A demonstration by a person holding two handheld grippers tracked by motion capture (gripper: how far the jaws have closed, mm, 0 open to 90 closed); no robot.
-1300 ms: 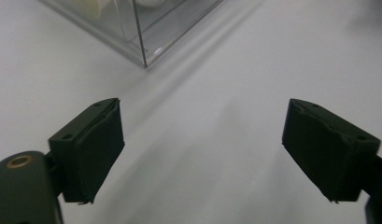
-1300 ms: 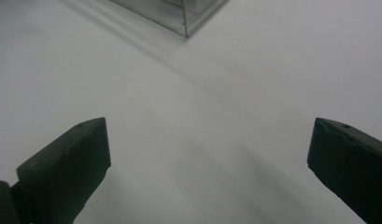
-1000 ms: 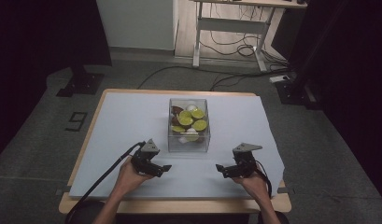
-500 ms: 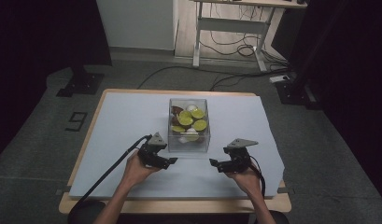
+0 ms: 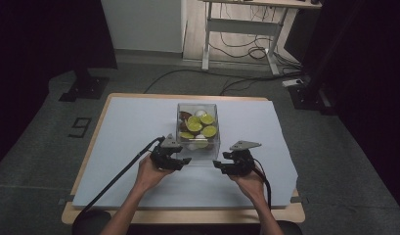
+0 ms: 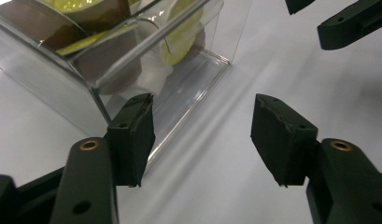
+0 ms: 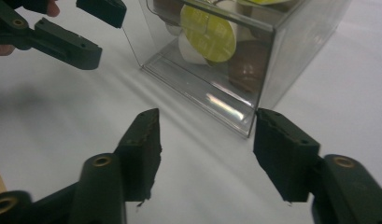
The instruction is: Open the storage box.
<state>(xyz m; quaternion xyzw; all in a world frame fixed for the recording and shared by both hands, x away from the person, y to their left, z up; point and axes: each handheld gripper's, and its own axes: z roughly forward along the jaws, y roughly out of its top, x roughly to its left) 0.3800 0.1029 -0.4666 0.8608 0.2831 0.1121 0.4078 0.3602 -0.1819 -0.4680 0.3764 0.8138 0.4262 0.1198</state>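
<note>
A clear plastic box [image 5: 198,131] stands in the middle of the table. It holds several lime-green, brown and white round pieces. My left gripper [image 5: 184,161] sits open just off the box's near left corner. In the left gripper view the box [image 6: 132,56] lies close ahead of the left gripper [image 6: 205,135], past its left jaw. My right gripper [image 5: 218,165] is open near the box's front right corner. In the right gripper view the box's near corner [image 7: 247,107] stands just beyond the right gripper [image 7: 207,149]. Neither gripper holds anything.
A pale sheet [image 5: 129,122] covers the wooden table [image 5: 188,215]. A black cable [image 5: 119,171] trails from the left gripper off the table's near left edge. Beyond the table are a desk frame [image 5: 241,29] and floor cables [image 5: 188,73].
Both hands have carried their grippers forward and inward, closing in on the near side of the box. The box has not moved.
</note>
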